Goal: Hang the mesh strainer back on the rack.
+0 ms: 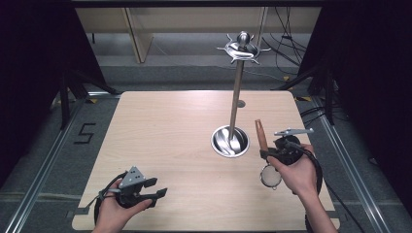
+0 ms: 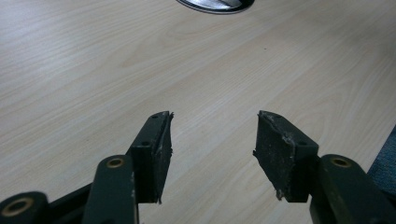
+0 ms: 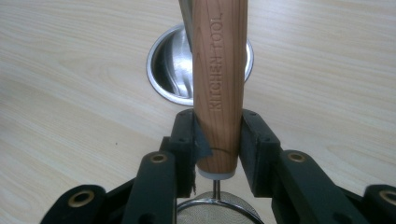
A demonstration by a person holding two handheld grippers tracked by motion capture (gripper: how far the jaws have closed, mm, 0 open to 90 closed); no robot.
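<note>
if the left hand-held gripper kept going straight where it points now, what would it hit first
Probably the round steel base of the stand, seen ahead past bare table. The left hand-held gripper is open; depth is unclear.

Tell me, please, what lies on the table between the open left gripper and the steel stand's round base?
Nothing: in the high view, bare wooden table separates the left gripper from the stand's base.
</note>
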